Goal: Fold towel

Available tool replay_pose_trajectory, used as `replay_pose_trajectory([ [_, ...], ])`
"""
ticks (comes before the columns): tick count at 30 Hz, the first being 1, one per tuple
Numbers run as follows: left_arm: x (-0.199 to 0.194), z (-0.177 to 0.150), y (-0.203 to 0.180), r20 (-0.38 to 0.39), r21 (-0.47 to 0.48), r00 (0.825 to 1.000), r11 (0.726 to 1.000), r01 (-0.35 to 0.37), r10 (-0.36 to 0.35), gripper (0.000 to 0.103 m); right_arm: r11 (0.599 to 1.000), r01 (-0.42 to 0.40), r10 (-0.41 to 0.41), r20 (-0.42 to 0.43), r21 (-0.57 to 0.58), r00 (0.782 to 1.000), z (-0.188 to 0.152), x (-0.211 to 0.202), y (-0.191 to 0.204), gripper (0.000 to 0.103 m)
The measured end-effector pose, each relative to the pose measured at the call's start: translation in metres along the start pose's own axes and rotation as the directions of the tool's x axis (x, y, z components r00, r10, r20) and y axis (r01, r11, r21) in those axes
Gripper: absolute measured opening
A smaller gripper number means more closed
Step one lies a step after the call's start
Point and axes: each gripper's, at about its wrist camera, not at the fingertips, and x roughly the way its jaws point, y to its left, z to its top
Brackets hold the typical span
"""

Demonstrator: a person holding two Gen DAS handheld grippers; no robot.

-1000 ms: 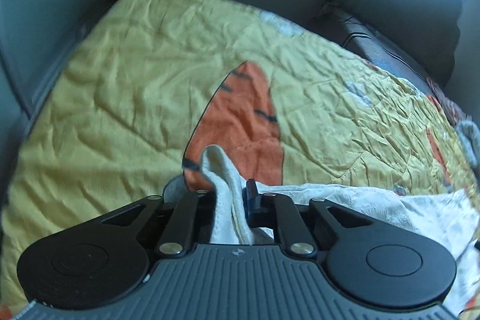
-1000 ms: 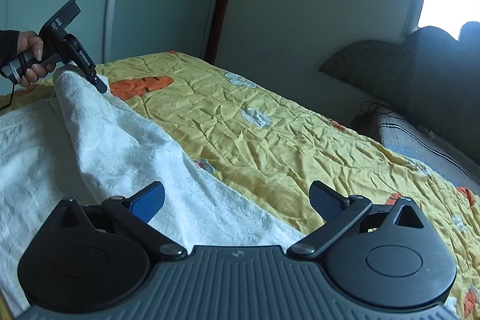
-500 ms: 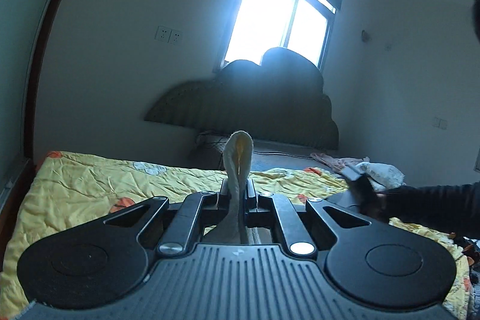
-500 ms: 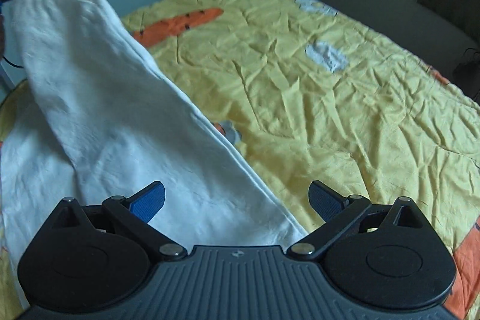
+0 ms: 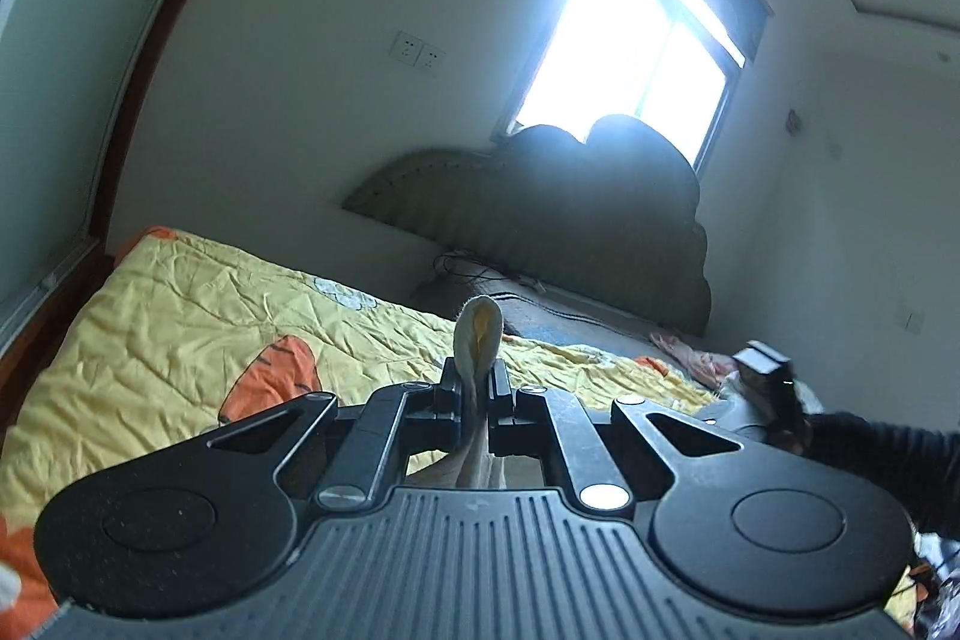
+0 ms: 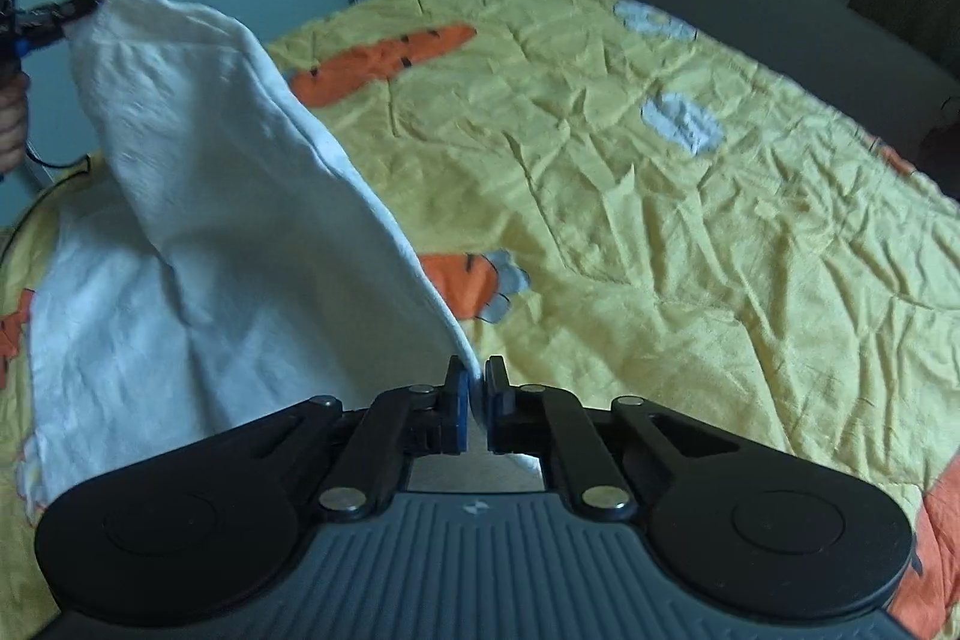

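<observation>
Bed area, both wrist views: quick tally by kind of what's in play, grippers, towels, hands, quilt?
Grippers: 2, left gripper and right gripper, each shut on the towel
Towels: 1, white
Hands: 1 showing, holding the left gripper
Quilts: 1, yellow quilt with orange carrots
Total: 5
</observation>
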Motion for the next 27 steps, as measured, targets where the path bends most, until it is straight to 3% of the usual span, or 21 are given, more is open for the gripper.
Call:
replay_pose_trajectory([
  [3,-0.018,-0.004,-0.007,0.009,-0.003,1.000,1.000,0.001,-0.001,0.008,0.999,-0.038,0.039,0.079,-0.007,0.996,-0.015,-0.041,0.035,0.005],
  [6,-0.043,-0.016,-0.008,0.005,-0.048,1.000,0.999,-0.008,0.009,0.009,0.996,-0.092,0.092,0.101,-0.009,0.991,-0.045,-0.065,0.078,0.005],
  [9,-0.062,-0.039,0.010,-0.057,-0.198,0.997,0.978,-0.060,0.050,0.033,0.995,-0.105,0.105,0.071,-0.004,0.992,-0.077,-0.060,0.109,0.005],
  [10,-0.067,-0.047,0.016,-0.085,-0.242,0.994,0.966,-0.094,0.076,0.034,0.994,-0.106,0.105,0.056,0.013,0.993,-0.087,-0.056,0.116,0.005],
  [11,-0.072,-0.056,0.023,-0.113,-0.283,0.989,0.951,-0.128,0.099,0.037,0.994,-0.106,0.104,0.052,0.033,0.993,-0.092,-0.052,0.119,0.005],
  [13,-0.083,-0.071,0.029,-0.176,-0.341,0.970,0.914,-0.219,0.166,0.052,0.993,-0.099,0.096,0.053,0.056,0.994,-0.097,-0.047,0.121,0.005],
  [14,-0.090,-0.077,0.029,-0.190,-0.359,0.960,0.896,-0.261,0.204,0.053,0.994,-0.092,0.088,0.057,0.060,0.994,-0.099,-0.045,0.122,0.005],
  [19,-0.133,-0.104,0.016,-0.203,-0.486,0.940,0.806,-0.339,0.273,0.088,0.995,-0.066,0.058,0.097,0.076,0.994,-0.094,-0.045,0.120,0.005],
  [24,-0.156,-0.137,-0.005,-0.142,-0.659,0.974,0.717,-0.225,0.176,0.089,0.997,-0.051,0.044,0.117,0.064,0.992,-0.087,-0.050,0.125,0.005],
  [25,-0.154,-0.142,-0.009,-0.128,-0.695,0.979,0.691,-0.201,0.156,0.089,0.997,-0.048,0.040,0.124,0.064,0.992,-0.085,-0.052,0.126,0.005],
  [27,-0.147,-0.154,-0.012,-0.098,-0.780,0.986,0.605,-0.162,0.137,0.089,0.996,-0.048,0.037,0.139,0.074,0.990,-0.081,-0.056,0.125,0.005],
])
